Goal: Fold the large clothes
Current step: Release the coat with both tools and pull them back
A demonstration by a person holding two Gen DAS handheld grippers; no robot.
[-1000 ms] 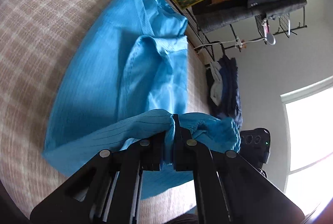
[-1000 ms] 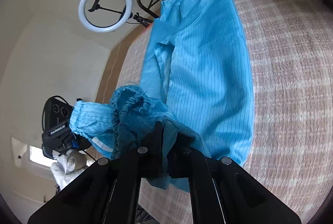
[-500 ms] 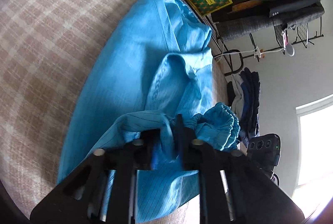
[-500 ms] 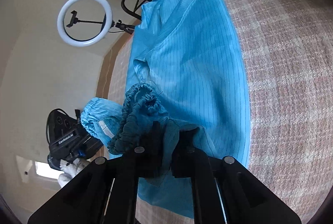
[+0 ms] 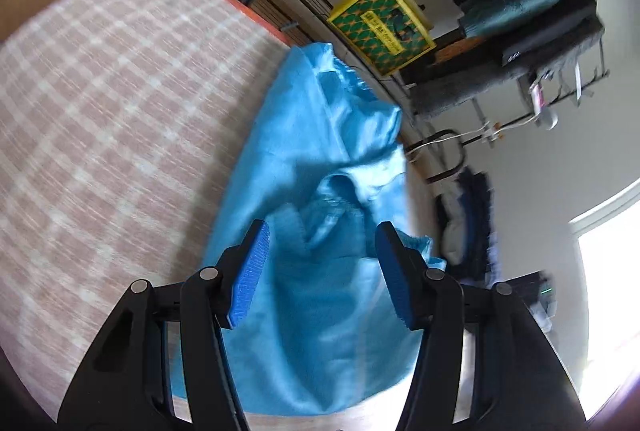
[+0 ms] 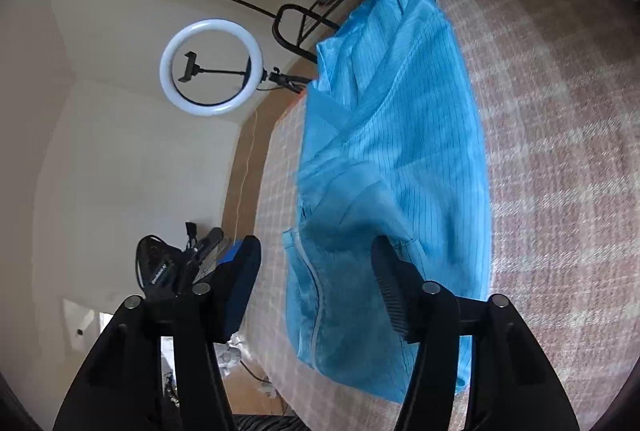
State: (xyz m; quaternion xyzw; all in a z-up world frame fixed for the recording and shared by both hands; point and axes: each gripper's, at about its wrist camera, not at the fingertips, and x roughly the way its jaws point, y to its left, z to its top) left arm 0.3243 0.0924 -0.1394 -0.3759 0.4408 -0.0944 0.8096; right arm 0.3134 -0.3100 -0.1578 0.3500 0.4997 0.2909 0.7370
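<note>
A bright blue striped garment (image 5: 320,191) lies folded lengthwise on the checked bed cover (image 5: 100,119). My left gripper (image 5: 320,255) hovers over its near end, its jaws opening, and no cloth is pinched between the blue pads (image 5: 250,271). In the right wrist view the same blue garment (image 6: 400,171) stretches away, its zipper edge toward me. My right gripper (image 6: 316,271) is also opening above the near end, with nothing pressed between its fingers (image 6: 390,283).
A ring light (image 6: 211,67) on a stand rises beyond the bed's far side. A yellow-green crate (image 5: 380,25) and a rack of hung clothes (image 5: 520,11) stand past the bed. A black camera device (image 6: 160,267) sits off the bed edge, near a bright window (image 5: 612,271).
Both grippers were shut on bunched blue cloth; both have let go and spread apart. The released end has dropped flat onto the garment, and both hands have drawn back and risen a little.
</note>
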